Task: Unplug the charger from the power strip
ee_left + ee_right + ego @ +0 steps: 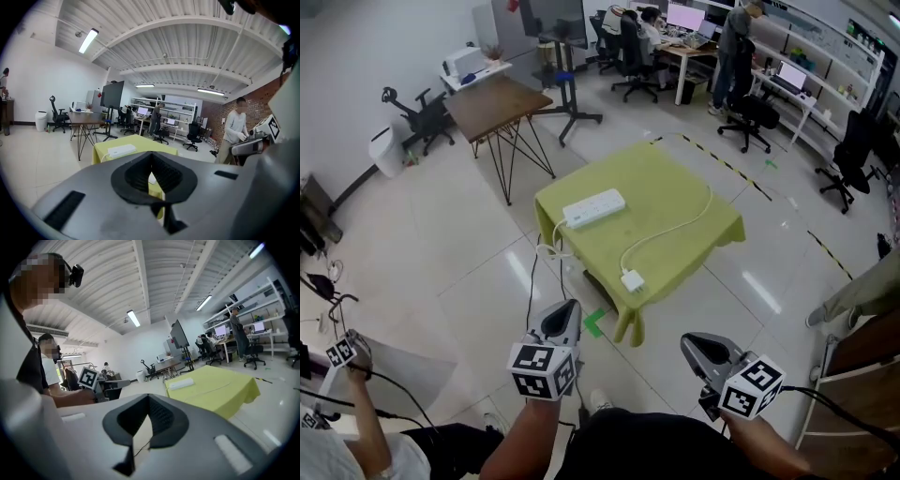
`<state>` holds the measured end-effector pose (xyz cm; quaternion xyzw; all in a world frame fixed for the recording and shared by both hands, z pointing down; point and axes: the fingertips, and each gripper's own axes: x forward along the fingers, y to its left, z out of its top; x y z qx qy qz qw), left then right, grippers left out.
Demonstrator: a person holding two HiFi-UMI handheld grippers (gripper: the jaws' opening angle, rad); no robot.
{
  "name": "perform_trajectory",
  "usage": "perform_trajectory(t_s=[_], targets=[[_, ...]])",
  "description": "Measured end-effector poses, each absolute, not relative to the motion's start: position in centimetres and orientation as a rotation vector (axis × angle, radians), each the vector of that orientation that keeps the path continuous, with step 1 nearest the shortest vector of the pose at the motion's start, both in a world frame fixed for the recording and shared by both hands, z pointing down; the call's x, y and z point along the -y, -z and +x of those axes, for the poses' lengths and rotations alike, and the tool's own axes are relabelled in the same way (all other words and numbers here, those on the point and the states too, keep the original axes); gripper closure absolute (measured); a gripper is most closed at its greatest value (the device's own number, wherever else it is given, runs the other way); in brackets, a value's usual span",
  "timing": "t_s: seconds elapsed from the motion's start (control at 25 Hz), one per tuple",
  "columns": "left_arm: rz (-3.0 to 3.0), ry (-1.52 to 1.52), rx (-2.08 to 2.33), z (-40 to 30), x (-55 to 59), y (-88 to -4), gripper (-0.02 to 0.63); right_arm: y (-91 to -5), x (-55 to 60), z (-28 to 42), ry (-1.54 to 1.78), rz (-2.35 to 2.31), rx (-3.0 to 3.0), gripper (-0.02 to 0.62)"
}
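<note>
A white power strip (pixel 593 207) lies on the yellow-green cloth of a low table (pixel 675 178); its cord drops off the left edge. A white charger (pixel 633 280) rests near the table's front edge, apart from the strip, with its white cable looping off to the right. Both grippers hang in front of the person's body, short of the table. The left gripper (pixel 565 314) and the right gripper (pixel 698 345) are both shut with nothing in them. The strip (pixel 122 150) shows beyond the left gripper (pixel 152 180), and the strip (pixel 181 384) also shows past the right gripper (pixel 149 425).
A wooden table (pixel 497 103) stands behind on the left, with office chairs and desks with people at the back. Another person (pixel 356 441) with a marker cube stands at the near left. A green tape mark (pixel 595 323) is on the tiled floor.
</note>
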<state>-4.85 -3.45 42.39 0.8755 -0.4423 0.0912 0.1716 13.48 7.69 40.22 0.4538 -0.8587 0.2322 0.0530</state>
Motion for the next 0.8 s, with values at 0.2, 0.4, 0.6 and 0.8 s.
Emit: perform_trajectory(t_s=[0.2,0.4,0.6,0.8], targets=[[2.481,-0.231,1.296,-2.5,0.9,-41.8,0.6,-39.7,-10.8,15.8,-0.619,1.34,2.618,0.594],[2.476,-0.23,1.349,-0.8,-2.5,-41.1,0.6,-40.0,-13.7,17.0,-0.607,1.283,2.648,0.594],[2.466,-0.245,1.373,0.3,-5.0,-41.2,0.6,-40.9,-15.8,18.0,-0.621,1.249,2.663,0.594],[2.476,-0.249,1.393,0.8,-5.9,-39.9,0.6,-40.6,-16.4,18.2,-0.592,1.226,2.671,0.594]])
